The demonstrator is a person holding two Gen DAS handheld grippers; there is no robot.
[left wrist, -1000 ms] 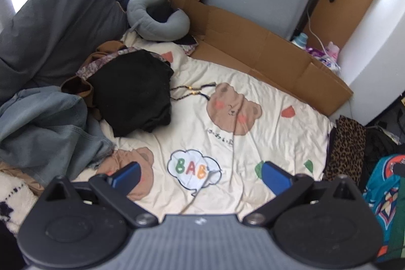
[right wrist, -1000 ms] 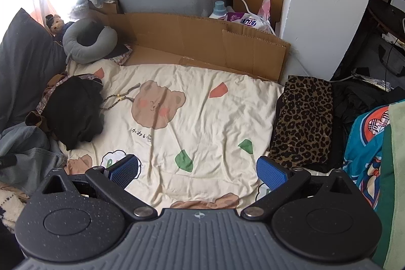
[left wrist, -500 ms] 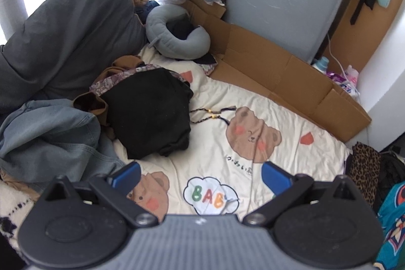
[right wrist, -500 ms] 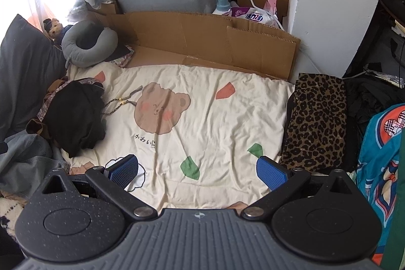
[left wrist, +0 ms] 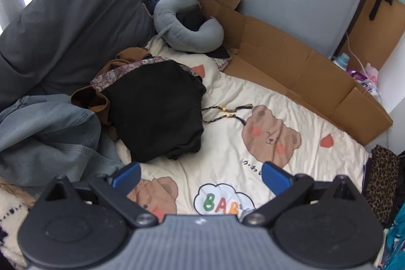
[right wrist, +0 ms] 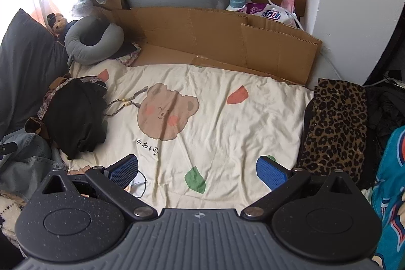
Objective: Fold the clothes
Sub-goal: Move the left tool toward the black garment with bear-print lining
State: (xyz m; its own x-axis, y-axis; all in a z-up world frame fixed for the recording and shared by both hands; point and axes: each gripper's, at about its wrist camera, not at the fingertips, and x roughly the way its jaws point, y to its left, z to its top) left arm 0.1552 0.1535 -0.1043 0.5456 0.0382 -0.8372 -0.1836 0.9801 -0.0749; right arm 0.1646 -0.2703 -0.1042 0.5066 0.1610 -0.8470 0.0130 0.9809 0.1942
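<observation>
A crumpled black garment (left wrist: 157,108) lies on a pile at the left of the cream bear-print bedsheet (left wrist: 298,168); it also shows in the right wrist view (right wrist: 73,115). A blue-grey denim garment (left wrist: 48,133) lies left of it. My left gripper (left wrist: 200,179) is open and empty, above the sheet just in front of the black garment. My right gripper (right wrist: 197,170) is open and empty above the sheet's middle. A folded leopard-print garment (right wrist: 336,128) lies at the sheet's right edge.
A brown and patterned garment (left wrist: 111,72) lies under the black one. A dark grey pillow (left wrist: 63,27), a grey neck pillow (left wrist: 187,27) and a beaded cord (left wrist: 227,115) lie on the bed. Cardboard (right wrist: 227,34) lines the far side. Colourful cloth (right wrist: 389,184) lies at the right.
My left gripper has moved left and closer to the black garment and clothes pile. My right gripper has moved forward over the sheet. Both stay open.
</observation>
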